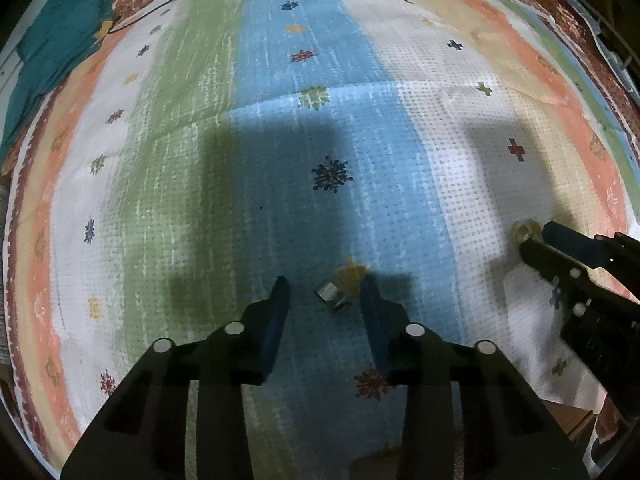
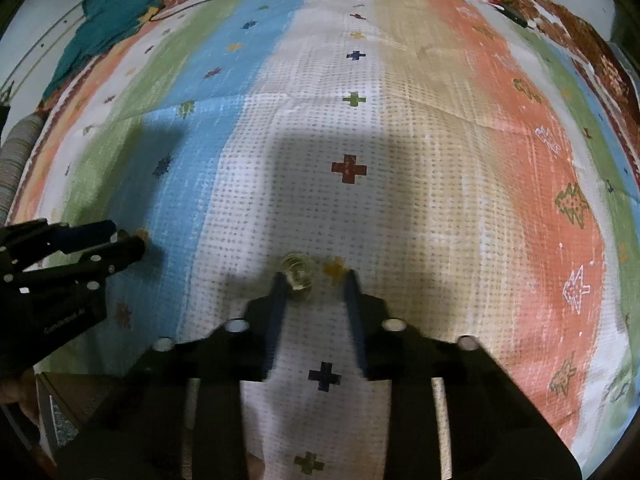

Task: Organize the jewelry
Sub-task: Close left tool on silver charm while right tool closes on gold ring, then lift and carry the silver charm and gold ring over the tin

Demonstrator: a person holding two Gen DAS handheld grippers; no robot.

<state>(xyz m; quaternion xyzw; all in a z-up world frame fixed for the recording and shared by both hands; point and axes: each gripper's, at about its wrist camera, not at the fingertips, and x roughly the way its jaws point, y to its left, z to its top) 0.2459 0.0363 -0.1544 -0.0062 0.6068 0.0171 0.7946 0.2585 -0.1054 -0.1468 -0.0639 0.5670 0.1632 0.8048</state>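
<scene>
A small silver ring (image 1: 333, 295) lies on the blue stripe of the cloth, between the open fingers of my left gripper (image 1: 325, 286), nearer the right finger. A pale gold ring-like piece of jewelry (image 2: 297, 273) lies on the white stripe, just inside the left finger of my open right gripper (image 2: 313, 278). In the left wrist view the same gold piece (image 1: 525, 232) shows at the tips of the right gripper (image 1: 538, 236). In the right wrist view the left gripper (image 2: 128, 240) is at the far left.
A striped, patterned cloth (image 1: 280, 140) covers the whole surface. A teal cloth (image 1: 52, 44) lies at the far left corner, with a thin dark cable (image 1: 160, 8) beside it. A cardboard edge (image 1: 572, 416) shows at the near right.
</scene>
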